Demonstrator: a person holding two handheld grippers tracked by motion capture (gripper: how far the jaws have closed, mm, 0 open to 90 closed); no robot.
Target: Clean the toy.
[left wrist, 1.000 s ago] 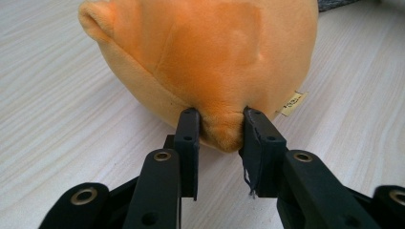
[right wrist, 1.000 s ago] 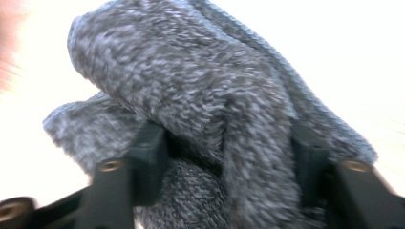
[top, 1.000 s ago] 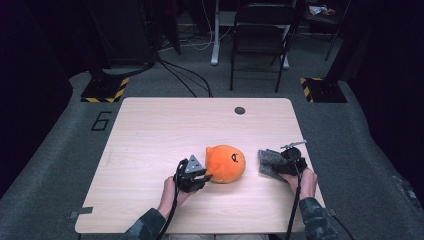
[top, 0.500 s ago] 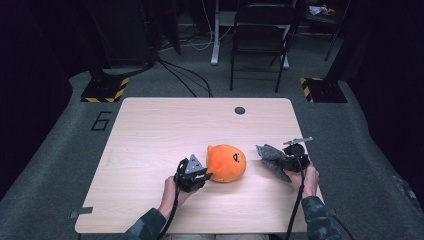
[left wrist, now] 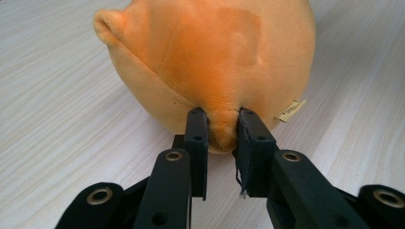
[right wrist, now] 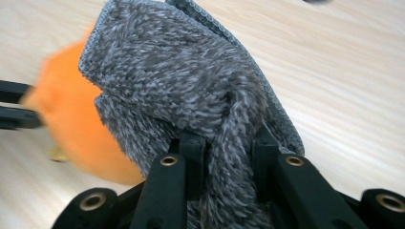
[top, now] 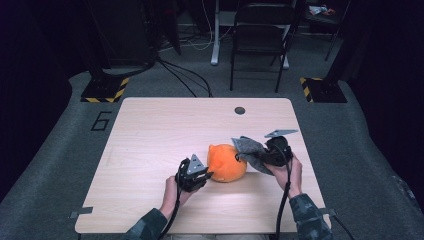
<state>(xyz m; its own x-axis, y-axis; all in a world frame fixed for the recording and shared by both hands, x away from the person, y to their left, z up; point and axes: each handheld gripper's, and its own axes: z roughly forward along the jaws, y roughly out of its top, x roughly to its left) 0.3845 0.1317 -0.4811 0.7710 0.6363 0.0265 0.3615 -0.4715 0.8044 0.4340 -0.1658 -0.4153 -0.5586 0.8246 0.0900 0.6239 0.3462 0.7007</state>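
Dark room, grey carpet [top: 60,165], black folding chair [top: 260,40] beyond wooden table [top: 150,130].

free: table [top: 150,130] left+far half | block: plush [top: 226,162] btwn tongs, cloth [top: 250,150] just beside

Both forearms enter from the near edge of the table, sleeves dark and patterned; left hand [top: 172,192] low, wrist flat, carrying the left gripper [top: 206,175] level and pointing right; its jaws nearly together, a fold of the orange plush toy [left wrist: 210,71] pinched between the pads, jaws have just been closing; right hand [top: 290,172] held higher, right gripper [top: 260,155] angled left; its jaws clamped on a bunch of grey cloth [right wrist: 191,86], which hangs forward past the fingertips.
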